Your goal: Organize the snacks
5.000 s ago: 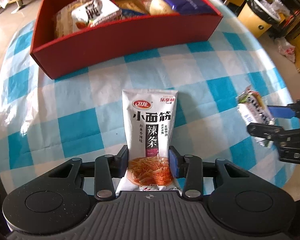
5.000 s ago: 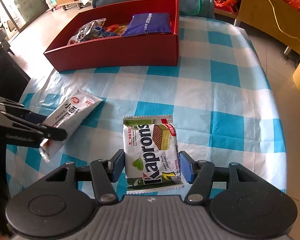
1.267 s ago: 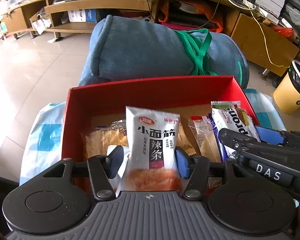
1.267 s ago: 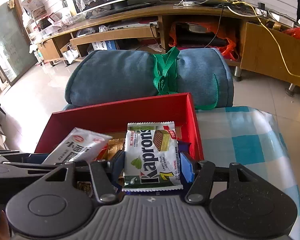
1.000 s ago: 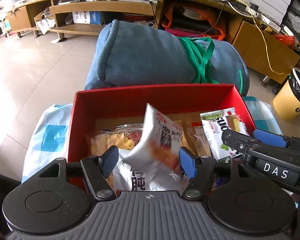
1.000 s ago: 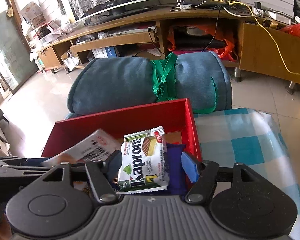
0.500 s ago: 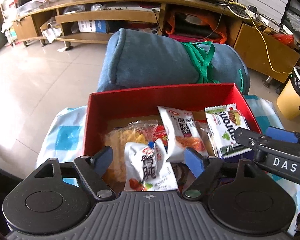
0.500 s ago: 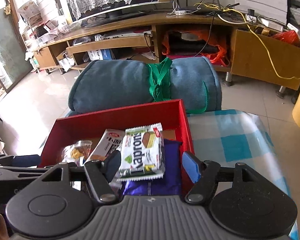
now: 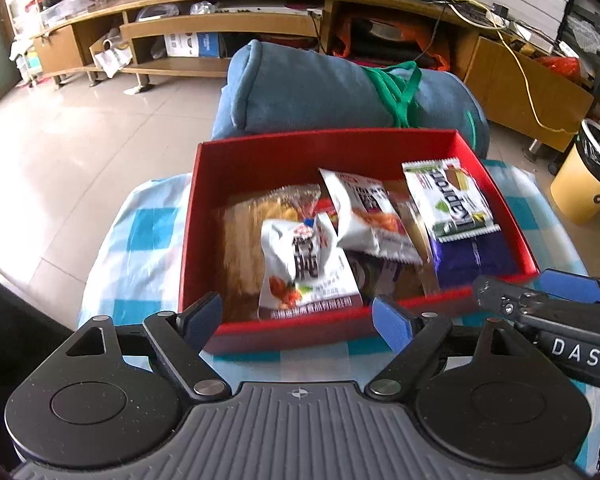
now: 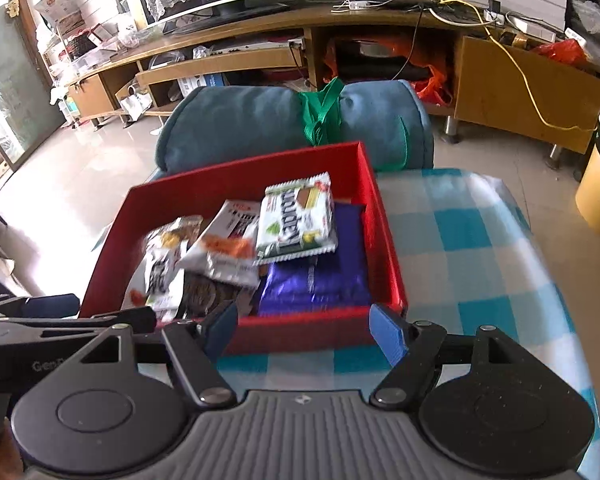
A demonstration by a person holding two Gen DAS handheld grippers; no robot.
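Note:
A red box (image 9: 284, 330) (image 10: 388, 240) stands on the blue-checked tablecloth and holds several snack packets. The white spicy-strip packet (image 9: 370, 216) (image 10: 224, 244) lies in its middle. The green-and-white Kaprons wafer packet (image 9: 448, 200) (image 10: 298, 216) lies on a purple packet (image 9: 472, 256) (image 10: 320, 276) at the right. My left gripper (image 9: 296, 318) is open and empty just in front of the box's near wall. My right gripper (image 10: 302, 326) is open and empty at the near wall too, and it shows at the right of the left wrist view (image 9: 540, 300).
A blue rolled cushion (image 9: 340, 88) (image 10: 292, 124) with a green strap lies behind the box. A yellow bin (image 9: 584, 188) (image 10: 598, 184) stands on the floor at the right. The tablecloth (image 10: 472, 256) stretches right of the box. Wooden shelving lines the back.
Both grippers have let go of their packets, which now lie in the box. Both grippers have opened wider and drawn back toward the box's near wall.

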